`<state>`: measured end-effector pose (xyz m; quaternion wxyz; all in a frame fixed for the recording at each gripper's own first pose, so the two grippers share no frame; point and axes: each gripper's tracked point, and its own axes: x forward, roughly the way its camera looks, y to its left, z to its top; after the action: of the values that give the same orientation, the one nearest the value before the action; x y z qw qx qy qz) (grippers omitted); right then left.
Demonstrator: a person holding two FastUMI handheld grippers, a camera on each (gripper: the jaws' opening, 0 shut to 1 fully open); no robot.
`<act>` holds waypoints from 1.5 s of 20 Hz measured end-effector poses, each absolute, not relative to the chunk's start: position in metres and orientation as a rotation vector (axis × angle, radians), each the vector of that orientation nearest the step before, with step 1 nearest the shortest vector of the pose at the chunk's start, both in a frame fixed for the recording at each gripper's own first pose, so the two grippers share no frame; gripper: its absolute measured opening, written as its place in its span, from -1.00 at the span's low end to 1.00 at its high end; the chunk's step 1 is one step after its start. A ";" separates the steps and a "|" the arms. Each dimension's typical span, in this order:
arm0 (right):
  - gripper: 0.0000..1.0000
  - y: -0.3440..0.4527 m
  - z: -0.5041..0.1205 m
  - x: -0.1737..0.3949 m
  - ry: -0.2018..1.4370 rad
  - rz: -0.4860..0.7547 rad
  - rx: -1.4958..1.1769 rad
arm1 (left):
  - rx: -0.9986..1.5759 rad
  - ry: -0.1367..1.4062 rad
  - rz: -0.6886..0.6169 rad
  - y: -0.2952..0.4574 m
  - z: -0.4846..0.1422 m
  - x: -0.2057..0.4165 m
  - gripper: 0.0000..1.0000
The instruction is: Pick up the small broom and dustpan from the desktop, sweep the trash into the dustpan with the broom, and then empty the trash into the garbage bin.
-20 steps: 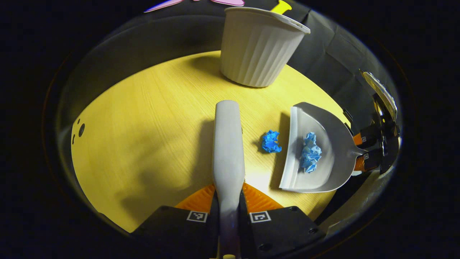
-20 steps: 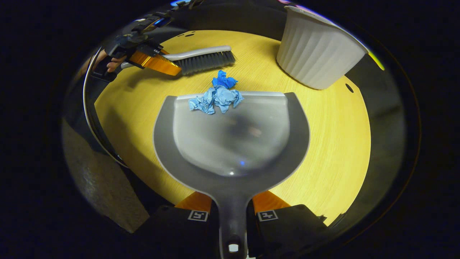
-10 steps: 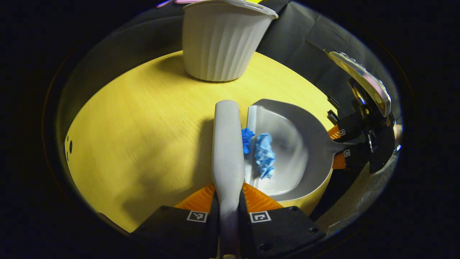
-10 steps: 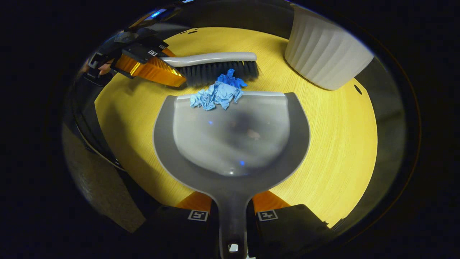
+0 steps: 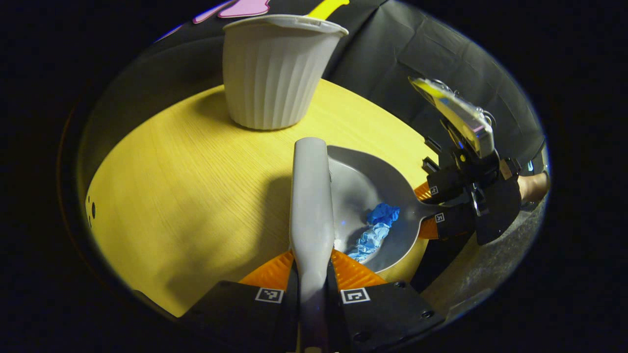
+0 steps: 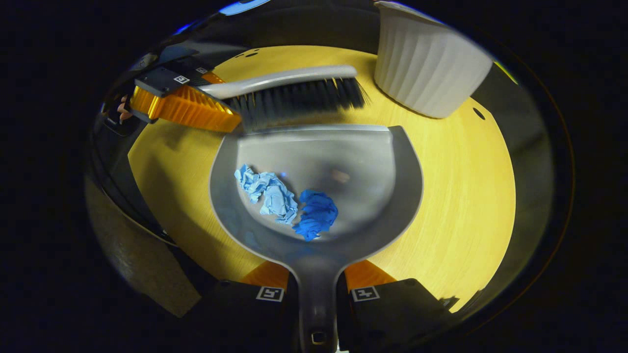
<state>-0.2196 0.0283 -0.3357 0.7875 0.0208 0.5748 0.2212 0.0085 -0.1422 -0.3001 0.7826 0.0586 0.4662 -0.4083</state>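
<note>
My left gripper (image 5: 312, 274) is shut on the grey handle of the small broom (image 5: 310, 196). In the right gripper view the broom (image 6: 294, 93) has its dark bristles at the front lip of the grey dustpan (image 6: 392, 196). My right gripper (image 6: 316, 284) is shut on the dustpan's handle. Two crumpled blue paper balls lie deep in the pan near the handle: a light blue one (image 6: 267, 191) and a darker one (image 6: 316, 214). In the left gripper view the dustpan (image 5: 365, 181) sits right of the broom with the blue paper (image 5: 375, 228) inside, and the right gripper (image 5: 431, 206) holds it.
A white ribbed garbage bin (image 5: 274, 73) stands upright at the far side of the yellow wooden table (image 5: 196, 186); in the right gripper view the bin (image 6: 427, 73) is at the upper right. The table's edge runs close behind the dustpan handle.
The broom swept toward the dustpan and pushed both blue paper balls from the pan's front lip to its back near the handle. The dustpan stayed put.
</note>
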 end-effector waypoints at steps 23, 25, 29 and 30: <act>-0.30 -0.224 -0.086 -0.079 1.239 0.034 0.097 | -0.001 1.003 -0.655 -0.063 -0.294 0.043 -0.44; -0.30 -0.227 -0.079 -0.058 1.247 0.038 0.102 | -0.007 1.002 -0.650 -0.061 -0.290 0.045 -0.43; -0.30 -0.238 -0.084 -0.013 1.277 0.064 0.005 | -0.019 1.000 -0.642 -0.058 -0.283 0.047 -0.43; -0.31 -0.235 -0.084 -0.007 1.292 0.075 -0.002 | -0.022 0.998 -0.642 -0.059 -0.287 0.046 -0.43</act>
<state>-0.0074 -0.2346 -0.0839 0.7980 -0.0007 0.6017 0.0350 0.0461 -0.0589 -0.2866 0.8292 -0.0103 0.4701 -0.3023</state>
